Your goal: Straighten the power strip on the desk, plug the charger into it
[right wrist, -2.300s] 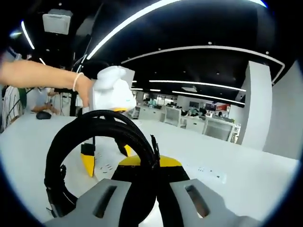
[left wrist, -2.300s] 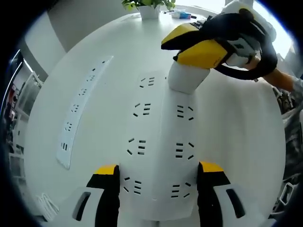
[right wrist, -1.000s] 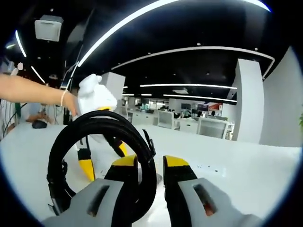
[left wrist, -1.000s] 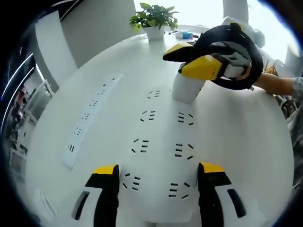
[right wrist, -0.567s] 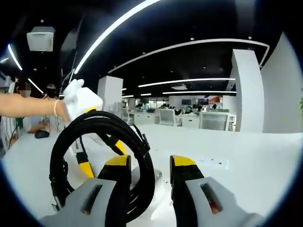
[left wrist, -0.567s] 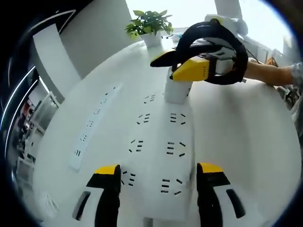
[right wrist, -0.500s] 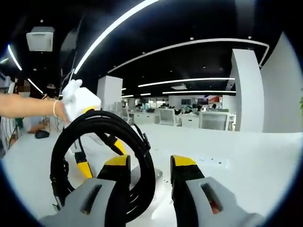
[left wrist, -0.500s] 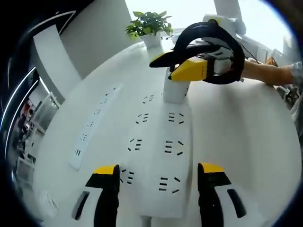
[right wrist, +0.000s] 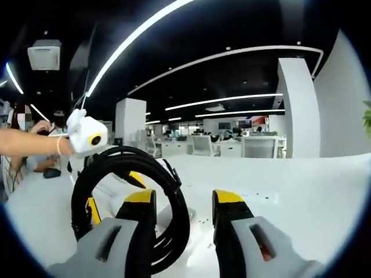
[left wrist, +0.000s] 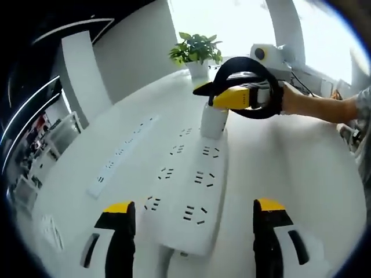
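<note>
In the left gripper view, a wide white plastic power strip (left wrist: 191, 200) with 2 rows of sockets is seen lying flat on the white round desk (left wrist: 301, 174), running away from the camera between the left gripper's (left wrist: 194, 223) 2 yellow-tipped jaws, which are spread wide with nothing held. A white block-shaped charger (left wrist: 213, 120) is seen standing upright at the far end of the strip, seated on a socket there. The right gripper (left wrist: 229, 95) is seen just above the charger, its yellow jaws close around the charger's top; whether the charger is actually pinched cannot be told from here. A black coiled cable (left wrist: 250, 87) is looped around that gripper. A second, narrow white power strip (left wrist: 124, 155) lies to the left, well apart from the wide one. A green potted plant in a white pot (left wrist: 197, 51) stands at the far desk edge. In the right gripper view, the right gripper's (right wrist: 182, 202) jaws are seen parted with a clear gap, the black coil (right wrist: 130, 202) hanging over the left jaw, and the left gripper (right wrist: 87, 138) is seen at the left, held by a bare forearm (right wrist: 29, 142).
</note>
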Motion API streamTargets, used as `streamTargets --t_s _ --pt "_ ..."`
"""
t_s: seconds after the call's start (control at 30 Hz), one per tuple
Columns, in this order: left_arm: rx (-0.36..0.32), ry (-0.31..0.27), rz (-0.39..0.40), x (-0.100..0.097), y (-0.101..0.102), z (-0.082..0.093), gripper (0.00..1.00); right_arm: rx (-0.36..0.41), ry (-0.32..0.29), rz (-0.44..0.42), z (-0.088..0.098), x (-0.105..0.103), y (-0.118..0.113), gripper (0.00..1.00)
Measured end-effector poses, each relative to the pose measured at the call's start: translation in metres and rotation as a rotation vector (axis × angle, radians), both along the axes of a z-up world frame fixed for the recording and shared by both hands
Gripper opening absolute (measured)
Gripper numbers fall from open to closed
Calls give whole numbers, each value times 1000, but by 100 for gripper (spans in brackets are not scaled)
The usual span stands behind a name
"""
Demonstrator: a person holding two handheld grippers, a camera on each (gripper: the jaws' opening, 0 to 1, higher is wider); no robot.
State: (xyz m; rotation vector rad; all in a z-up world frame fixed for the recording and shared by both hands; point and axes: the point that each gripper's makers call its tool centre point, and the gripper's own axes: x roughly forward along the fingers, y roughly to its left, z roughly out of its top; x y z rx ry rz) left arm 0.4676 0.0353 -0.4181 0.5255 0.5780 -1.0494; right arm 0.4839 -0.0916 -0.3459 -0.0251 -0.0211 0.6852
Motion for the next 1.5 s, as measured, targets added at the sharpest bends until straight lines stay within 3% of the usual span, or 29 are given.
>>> streamTargets --t_s 0.4,0.6,0.83,1.03,1.2,1.33,1.5 --pt "-150 -86 73 -10 8 27 91 29 19 -36 4 -9 -25 42" --pt "-226 -127 106 -15 12 37 99 43 22 -47 5 -12 -30 45" --pt "-270 -149 137 -23 17 43 99 48 46 -38 4 -16 -32 57" --pt "-318 -194 172 -29 21 54 99 44 30 -57 8 -24 -39 59" --pt "-336 -258 213 -30 28 65 99 39 25 -75 9 -30 -46 69" --pt "-380 -275 252 -30 34 76 99 22 17 -89 8 -32 -51 72" --pt "-384 -309 284 -29 42 79 99 18 13 -98 9 -34 -55 78"
